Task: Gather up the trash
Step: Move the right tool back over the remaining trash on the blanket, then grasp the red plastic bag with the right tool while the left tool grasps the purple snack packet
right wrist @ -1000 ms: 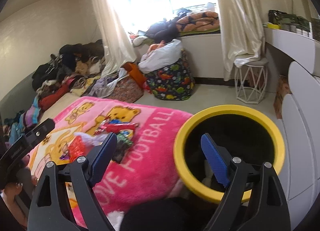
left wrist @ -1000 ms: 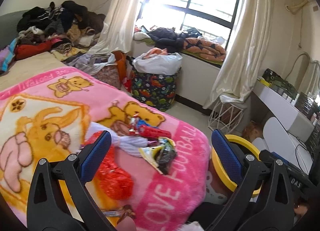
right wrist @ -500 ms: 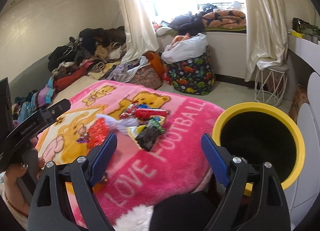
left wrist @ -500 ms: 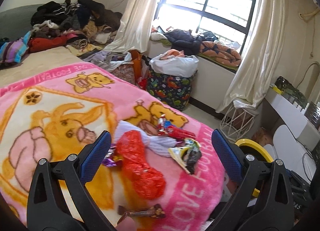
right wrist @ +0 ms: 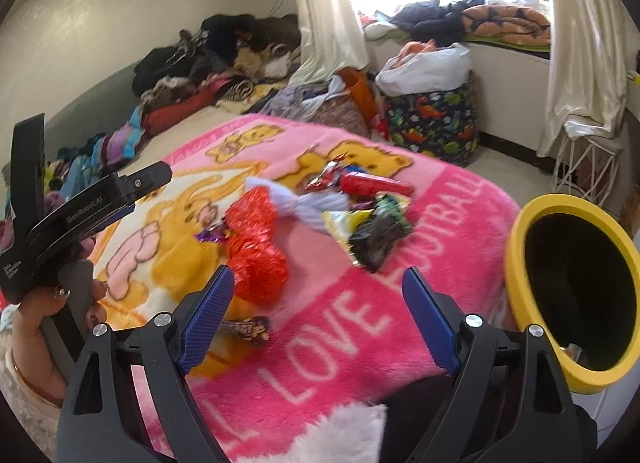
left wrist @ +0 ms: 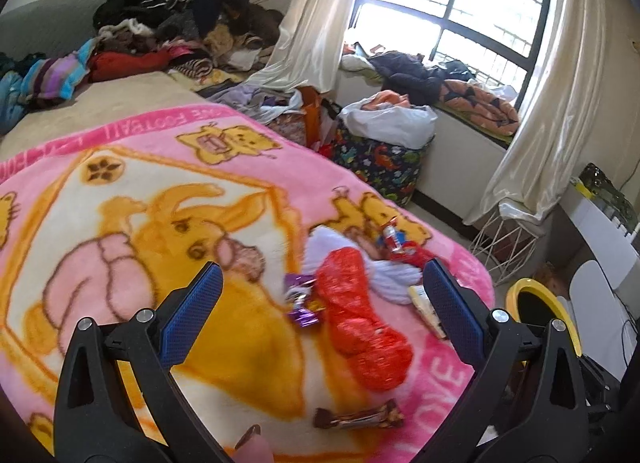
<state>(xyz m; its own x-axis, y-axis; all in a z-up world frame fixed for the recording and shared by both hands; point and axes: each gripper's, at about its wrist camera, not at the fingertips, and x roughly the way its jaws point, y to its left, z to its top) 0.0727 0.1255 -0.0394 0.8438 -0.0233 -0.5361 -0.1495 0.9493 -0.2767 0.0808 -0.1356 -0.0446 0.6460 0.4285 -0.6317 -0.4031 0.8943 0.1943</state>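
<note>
Several pieces of trash lie on a pink cartoon blanket point(left wrist: 132, 191) point(right wrist: 360, 303): a crumpled red plastic bag point(left wrist: 360, 323) point(right wrist: 254, 239), a brown candy-bar wrapper point(left wrist: 356, 419) point(right wrist: 250, 329), a purple foil wrapper point(left wrist: 302, 303) point(right wrist: 210, 236), a black-and-yellow snack bag point(right wrist: 372, 235), a red packet point(right wrist: 372, 185) and a pale lilac bag point(right wrist: 316, 203). My left gripper point(left wrist: 320, 311) hovers open above the red bag and purple wrapper, holding nothing. My right gripper point(right wrist: 318, 319) stands open over the blanket's front edge, empty. A yellow-rimmed black bin point(right wrist: 576, 295) point(left wrist: 540, 303) stands beside the bed at the right.
Piled clothes point(left wrist: 180, 31) cover the bed's far end. A dinosaur-print basket point(right wrist: 434, 123) with a white bag sits on the floor under the window. A white wire stool point(right wrist: 584, 167) and white desk point(left wrist: 604, 231) stand at the right. A hand point(right wrist: 60, 303) holds the left gripper's handle.
Both grippers have swung left, from the yellow bin toward the trash on the blanket, and come closer and lower. The bin has slid toward the right edge of both views. Jaws stayed open.
</note>
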